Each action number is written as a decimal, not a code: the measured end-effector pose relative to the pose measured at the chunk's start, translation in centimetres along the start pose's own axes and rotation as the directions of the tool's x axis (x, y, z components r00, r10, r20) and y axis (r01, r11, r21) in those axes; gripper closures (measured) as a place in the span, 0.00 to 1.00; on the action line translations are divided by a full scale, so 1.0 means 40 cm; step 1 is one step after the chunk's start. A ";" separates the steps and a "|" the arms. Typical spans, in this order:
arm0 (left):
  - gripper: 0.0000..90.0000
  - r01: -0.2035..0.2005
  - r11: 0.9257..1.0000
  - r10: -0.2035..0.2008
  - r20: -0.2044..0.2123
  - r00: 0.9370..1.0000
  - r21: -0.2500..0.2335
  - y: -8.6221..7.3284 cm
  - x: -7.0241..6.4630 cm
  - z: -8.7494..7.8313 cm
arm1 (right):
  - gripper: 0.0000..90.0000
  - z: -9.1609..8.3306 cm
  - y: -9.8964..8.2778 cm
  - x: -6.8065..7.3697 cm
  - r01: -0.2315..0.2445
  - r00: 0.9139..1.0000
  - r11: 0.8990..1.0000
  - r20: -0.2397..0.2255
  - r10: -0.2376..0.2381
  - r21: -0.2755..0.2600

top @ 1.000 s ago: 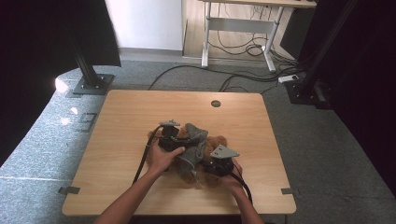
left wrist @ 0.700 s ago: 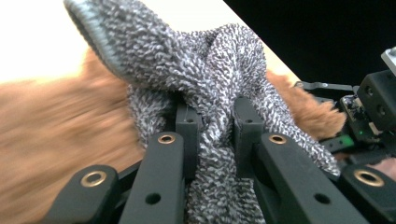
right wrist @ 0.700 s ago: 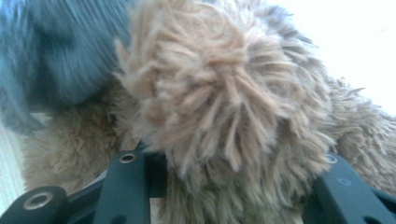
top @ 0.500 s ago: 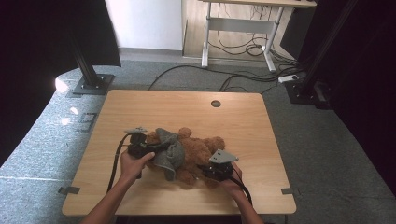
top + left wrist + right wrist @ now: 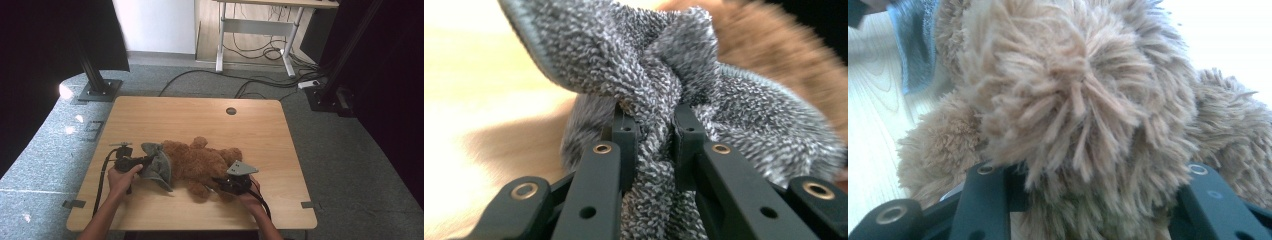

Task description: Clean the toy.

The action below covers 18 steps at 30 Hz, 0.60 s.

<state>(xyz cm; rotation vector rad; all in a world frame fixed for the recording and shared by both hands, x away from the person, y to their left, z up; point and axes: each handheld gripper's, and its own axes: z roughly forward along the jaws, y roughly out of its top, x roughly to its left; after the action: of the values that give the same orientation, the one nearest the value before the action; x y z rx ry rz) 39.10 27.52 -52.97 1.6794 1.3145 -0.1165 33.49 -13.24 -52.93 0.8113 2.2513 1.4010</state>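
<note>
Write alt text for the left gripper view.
The left gripper has its two black fingers shut on a bunched fold of fluffy grey terry cloth. A brown plush teddy bear lies blurred behind it, on a light wooden table.

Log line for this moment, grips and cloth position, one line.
left gripper: shut on grey cloth | right gripper: shut on teddy bear | cloth: over bear's left end | bear: lying on table
</note>
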 end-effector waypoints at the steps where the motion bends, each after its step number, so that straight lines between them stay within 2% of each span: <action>1: 0.85 0.004 1.000 -0.004 0.002 1.000 0.005 -0.003 0.005 0.000 | 0.58 -0.002 -0.001 0.000 0.003 1.000 1.000 0.000 -0.003 0.001; 4: 0.85 -0.020 1.000 0.021 0.007 1.000 -0.014 0.001 -0.007 -0.019 | 0.58 -0.006 -0.004 0.002 0.011 1.000 1.000 0.002 -0.011 -0.002; 6: 0.86 -0.052 0.998 0.053 0.022 0.998 -0.041 0.017 -0.035 -0.039 | 0.58 -0.006 -0.005 0.001 0.009 1.000 1.000 0.002 -0.009 -0.005; 8: 0.86 -0.083 0.994 0.087 0.056 0.995 -0.076 0.039 -0.074 -0.059 | 0.58 -0.005 -0.004 -0.001 0.006 1.000 1.000 -0.003 -0.006 -0.005; 11: 0.86 -0.137 0.984 0.151 0.125 0.981 -0.112 0.073 -0.143 -0.071 | 0.58 -0.004 -0.002 -0.001 0.004 1.000 1.000 -0.005 -0.004 -0.003; 13: 0.86 -0.157 0.980 0.177 0.173 0.969 -0.120 0.093 -0.188 -0.057 | 0.58 -0.004 -0.002 -0.001 0.005 1.000 1.000 -0.006 -0.005 -0.003; 14: 0.86 -0.167 0.979 0.188 0.195 0.963 -0.117 0.102 -0.210 -0.044 | 0.58 -0.004 -0.002 -0.001 0.006 1.000 1.000 -0.007 -0.006 -0.002; 17: 0.86 -0.198 0.976 0.213 0.229 0.950 -0.090 0.130 -0.277 0.019 | 0.58 -0.004 -0.001 0.000 0.006 1.000 1.000 -0.007 -0.006 -0.002; 18: 0.85 -0.204 0.976 0.218 0.230 0.949 -0.083 0.136 -0.291 0.037 | 0.58 -0.004 -0.001 0.001 0.007 1.000 1.000 -0.006 -0.007 -0.002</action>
<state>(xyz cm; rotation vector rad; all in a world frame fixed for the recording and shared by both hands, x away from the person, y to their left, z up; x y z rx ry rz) 39.23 18.59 -43.60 1.6876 0.9461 -0.1470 33.36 -13.35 -52.89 0.7984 2.2543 1.4045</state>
